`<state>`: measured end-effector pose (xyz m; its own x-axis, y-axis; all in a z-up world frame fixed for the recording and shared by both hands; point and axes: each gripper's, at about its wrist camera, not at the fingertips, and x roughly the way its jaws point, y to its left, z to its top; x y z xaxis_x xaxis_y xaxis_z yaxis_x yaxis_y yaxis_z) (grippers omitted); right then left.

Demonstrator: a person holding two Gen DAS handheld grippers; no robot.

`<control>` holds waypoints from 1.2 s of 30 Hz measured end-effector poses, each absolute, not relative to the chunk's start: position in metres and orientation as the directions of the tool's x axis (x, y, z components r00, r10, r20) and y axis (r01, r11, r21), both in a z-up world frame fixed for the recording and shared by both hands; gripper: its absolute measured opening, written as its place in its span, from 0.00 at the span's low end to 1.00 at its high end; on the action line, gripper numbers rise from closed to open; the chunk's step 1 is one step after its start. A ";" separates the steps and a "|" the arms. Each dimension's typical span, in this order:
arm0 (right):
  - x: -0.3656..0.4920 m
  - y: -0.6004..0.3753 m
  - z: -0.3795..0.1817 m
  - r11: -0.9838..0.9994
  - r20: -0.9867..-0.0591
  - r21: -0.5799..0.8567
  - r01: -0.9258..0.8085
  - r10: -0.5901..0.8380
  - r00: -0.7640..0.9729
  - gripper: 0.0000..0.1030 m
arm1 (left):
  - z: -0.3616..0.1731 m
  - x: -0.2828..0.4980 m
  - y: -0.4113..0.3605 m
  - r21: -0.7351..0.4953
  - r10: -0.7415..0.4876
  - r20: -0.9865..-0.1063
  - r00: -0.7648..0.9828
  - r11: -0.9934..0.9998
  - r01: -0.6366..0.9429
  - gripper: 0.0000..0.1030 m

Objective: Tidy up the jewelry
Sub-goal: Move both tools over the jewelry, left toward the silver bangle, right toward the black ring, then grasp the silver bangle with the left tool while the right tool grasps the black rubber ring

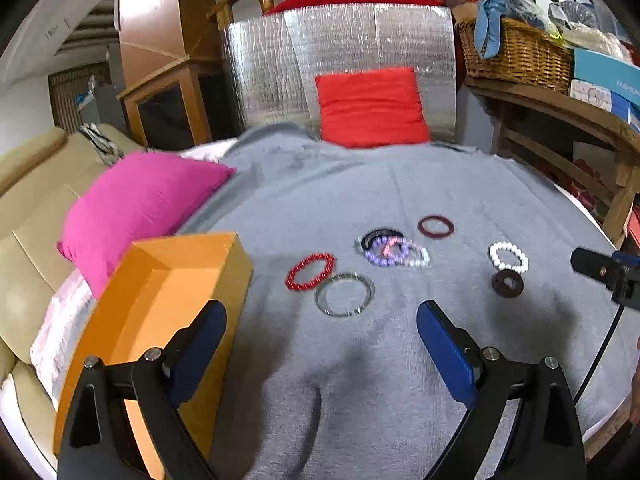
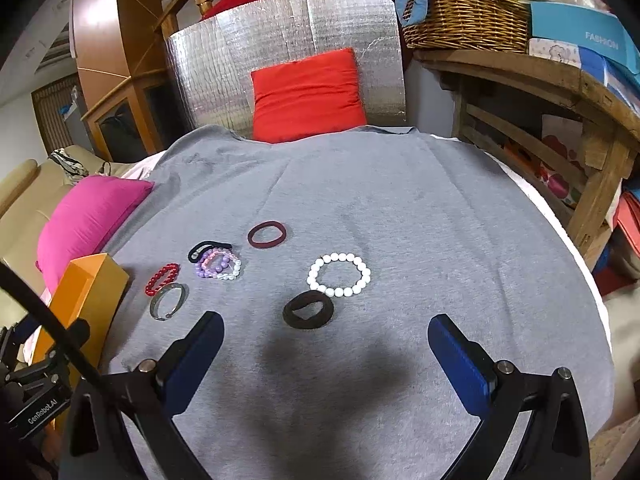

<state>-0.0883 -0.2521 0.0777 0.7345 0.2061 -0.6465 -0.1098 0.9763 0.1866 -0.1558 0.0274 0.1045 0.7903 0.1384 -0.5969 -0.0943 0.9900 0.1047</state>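
Several bracelets and hair ties lie on a grey cloth [image 1: 360,360]. A red bead bracelet [image 1: 309,271] and a silver bangle [image 1: 344,294] lie ahead of my left gripper [image 1: 320,320], which is open and empty. A pile of purple, pink and clear bead bracelets with a black tie [image 1: 394,249] lies behind. A maroon hair tie [image 2: 267,234], a white bead bracelet [image 2: 339,275] and a black scrunchie [image 2: 308,309] lie ahead of my right gripper [image 2: 326,332], open and empty. An open orange box [image 1: 160,312] stands at the left.
A pink cushion [image 1: 136,208] lies behind the box. A red cushion [image 2: 308,94] leans on a silver foil panel [image 2: 280,40] at the back. A wooden shelf [image 2: 540,92] with a wicker basket [image 2: 468,16] stands right. A beige sofa [image 1: 28,208] lies left.
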 end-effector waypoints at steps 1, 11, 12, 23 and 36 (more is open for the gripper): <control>-0.085 -0.253 0.076 0.976 -0.648 0.183 -0.117 0.210 0.732 1.00 | 0.098 -0.151 0.029 0.087 0.123 -0.621 0.774 0.992 -0.088 0.93; -0.017 -0.249 -0.005 0.970 -0.794 0.188 -0.152 0.241 0.557 0.71 | 0.039 -0.098 0.055 -0.013 0.077 -0.782 0.619 0.990 -0.139 0.93; -0.015 -0.248 -0.006 0.972 -0.782 0.181 -0.153 0.237 0.576 0.71 | 0.039 -0.095 0.055 -0.015 0.077 -0.780 0.621 0.990 -0.141 0.93; -0.006 -0.220 -0.004 0.974 -0.749 0.130 -0.186 0.219 0.625 0.41 | 0.032 -0.061 0.052 -0.094 -0.008 -0.768 0.640 0.991 -0.100 0.93; -0.002 -0.242 -0.005 0.939 -0.726 0.293 -0.180 0.341 0.597 0.14 | 0.021 -0.042 0.052 -0.127 -0.081 -0.779 0.622 0.991 -0.030 0.55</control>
<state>-0.0020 -0.2419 -0.0051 0.5968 0.3412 -0.7262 -0.1804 0.9390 0.2928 -0.0421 0.0518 0.0213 0.6217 -0.0812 -0.7791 -0.0296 0.9915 -0.1270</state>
